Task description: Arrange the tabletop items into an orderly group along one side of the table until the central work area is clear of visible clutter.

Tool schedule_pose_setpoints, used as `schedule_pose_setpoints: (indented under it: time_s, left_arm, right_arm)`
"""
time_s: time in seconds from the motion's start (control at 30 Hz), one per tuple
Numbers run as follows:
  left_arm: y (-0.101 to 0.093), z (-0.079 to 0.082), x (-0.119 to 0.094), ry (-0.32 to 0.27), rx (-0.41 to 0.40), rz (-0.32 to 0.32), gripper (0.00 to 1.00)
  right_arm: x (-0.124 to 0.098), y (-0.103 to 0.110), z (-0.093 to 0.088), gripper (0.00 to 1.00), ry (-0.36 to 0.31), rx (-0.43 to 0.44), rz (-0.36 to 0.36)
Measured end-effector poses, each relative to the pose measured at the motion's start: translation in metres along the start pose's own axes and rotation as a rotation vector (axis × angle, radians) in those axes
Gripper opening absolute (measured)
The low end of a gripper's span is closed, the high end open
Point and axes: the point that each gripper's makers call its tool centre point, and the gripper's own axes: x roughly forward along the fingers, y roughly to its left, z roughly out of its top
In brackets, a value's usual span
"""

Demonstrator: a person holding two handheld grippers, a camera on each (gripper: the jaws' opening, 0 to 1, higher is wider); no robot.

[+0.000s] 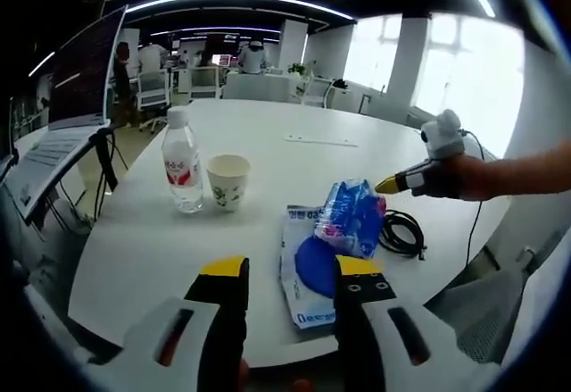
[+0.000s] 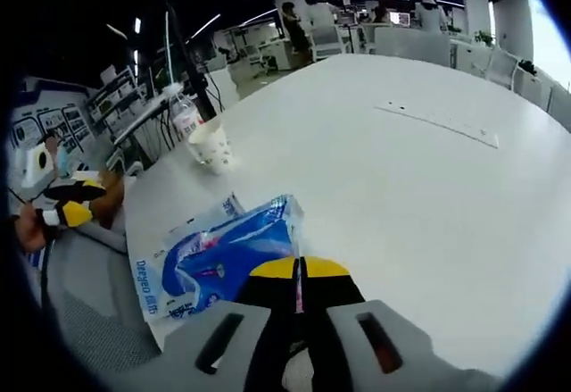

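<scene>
An open-plan office with ceiling strip lights, desks and chairs lies behind a broad white worktop (image 1: 268, 142). Near its front edge lies a flat plastic packet with blue print (image 1: 308, 271), and on top of it a crumpled blue wrapper pack (image 1: 352, 218). Just beside these, toward the edge, sits a coiled black cable (image 1: 401, 231). Well apart on the other side, a clear water bottle with a red label (image 1: 183, 164) stands upright with a paper cup (image 1: 227, 180) just beside it.

The right tongs (image 2: 299, 276) are pressed together on a thin edge of the blue wrapper pack (image 2: 232, 245); in the left gripper view they reach in from the right, tips at the pack. The left tongs (image 1: 290, 276) hover with jaws apart above the worktop's near edge, holding nothing.

The pack looks light, soft and slippery, likely to crumple and sag rather than keep shape, so a pinch on a sealed seam should serve better than the bulging middle. The flat packet beneath may drag along with it. The bottle seems heavier and stiff, best taken round the body; the cup is light, easily crushed and tipped
</scene>
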Motion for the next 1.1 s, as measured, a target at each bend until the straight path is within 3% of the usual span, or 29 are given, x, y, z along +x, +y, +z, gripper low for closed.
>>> schedule_pose_setpoints:
  time_s: [0.27,0.5,0.77,0.9,1.1]
  left_arm:
    - [-0.005,-0.001,0.002,0.009,0.013,-0.019,0.36]
    - [-0.006,0.0,0.002,0.015,0.019,-0.028,0.36]
    - [-0.008,0.0,0.001,0.02,0.025,-0.035,0.36]
    - [-0.01,0.0,0.001,0.023,0.03,-0.039,0.36]
    - [-0.013,-0.002,0.004,0.03,0.033,-0.047,0.36]
  right_arm:
    - [-0.009,-0.016,0.006,0.0,-0.044,0.085,-0.042]
    - [-0.018,-0.031,-0.002,0.0,-0.074,0.181,-0.102]
    - [-0.039,-0.065,-0.024,0.0,-0.137,0.431,-0.21]
    - [-0.047,-0.075,-0.035,0.0,-0.137,0.453,-0.233]
    - [-0.051,-0.077,-0.054,0.0,-0.088,0.417,-0.246]
